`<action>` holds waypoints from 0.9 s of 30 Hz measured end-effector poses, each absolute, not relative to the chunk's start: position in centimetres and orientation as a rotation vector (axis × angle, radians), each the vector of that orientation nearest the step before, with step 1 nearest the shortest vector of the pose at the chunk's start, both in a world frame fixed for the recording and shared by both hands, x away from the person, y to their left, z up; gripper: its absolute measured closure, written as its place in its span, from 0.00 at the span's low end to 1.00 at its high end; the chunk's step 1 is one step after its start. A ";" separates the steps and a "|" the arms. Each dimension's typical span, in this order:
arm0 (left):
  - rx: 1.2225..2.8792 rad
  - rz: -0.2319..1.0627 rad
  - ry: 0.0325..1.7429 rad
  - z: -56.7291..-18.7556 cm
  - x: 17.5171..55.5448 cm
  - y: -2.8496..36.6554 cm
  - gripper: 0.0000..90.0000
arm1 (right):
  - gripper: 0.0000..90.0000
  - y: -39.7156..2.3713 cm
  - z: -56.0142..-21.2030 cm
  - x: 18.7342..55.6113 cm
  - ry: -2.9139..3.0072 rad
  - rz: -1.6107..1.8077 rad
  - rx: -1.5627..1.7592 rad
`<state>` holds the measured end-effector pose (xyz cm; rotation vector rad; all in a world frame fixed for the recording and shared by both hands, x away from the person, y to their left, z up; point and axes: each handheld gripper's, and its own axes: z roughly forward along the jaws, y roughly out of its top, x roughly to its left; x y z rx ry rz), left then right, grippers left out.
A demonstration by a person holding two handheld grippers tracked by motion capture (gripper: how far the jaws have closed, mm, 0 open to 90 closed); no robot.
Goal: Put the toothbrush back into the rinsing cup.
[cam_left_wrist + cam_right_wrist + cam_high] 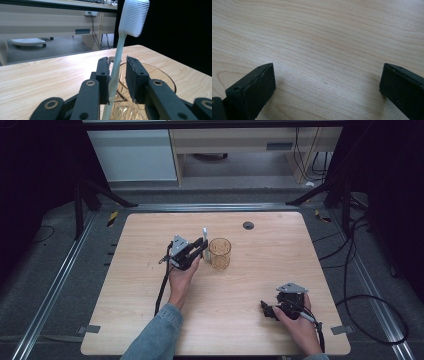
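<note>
Two grippers are at work on the wooden table (150,285). Near the middle of it, the left gripper (201,248) reaches toward an amber glass cup (220,253) that stands just to its right. A pale toothbrush (117,62) stands nearly upright between its jaws, bristle head at the top and tilted a little to the right, while its lower handle runs down past the cup's rim. In the left gripper view the handle lies against the left pad and a clear gap separates it from the right pad, so the jaws are released around the brush rather than squeezing it. From the high view the toothbrush (205,240) shows as a thin white stick rising just left of the cup, close beside the fingertips. At the near right corner of the table the right gripper (272,311) rests low, well apart from the cup, with the person's hand wrapped around it. Its own view looks down on bare wood grain, its jaws spread wide with nothing between them. One small dark round fitting (248,225) sits in the far part of the tabletop
</note>
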<state>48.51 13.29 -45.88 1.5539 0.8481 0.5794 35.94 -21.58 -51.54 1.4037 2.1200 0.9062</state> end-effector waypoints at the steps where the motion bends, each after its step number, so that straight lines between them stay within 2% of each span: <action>1: 1.563 0.581 0.843 -45.9 48.5 13.3 0.78 | 0.01 -21.6 -51.5 35.9 2.120 0.906 1.404; 9: 1.599 0.595 0.825 -45.6 48.2 13.4 0.66 | 0.01 -21.6 -51.5 35.9 2.120 0.906 1.403; 21: 1.685 0.584 0.817 -45.1 48.1 13.2 0.25 | 0.01 -21.6 -51.5 35.9 2.120 0.906 1.404; 27: 1.710 0.574 0.809 -44.6 47.9 13.3 0.17 | 0.01 -21.6 -51.5 35.9 2.119 0.906 1.404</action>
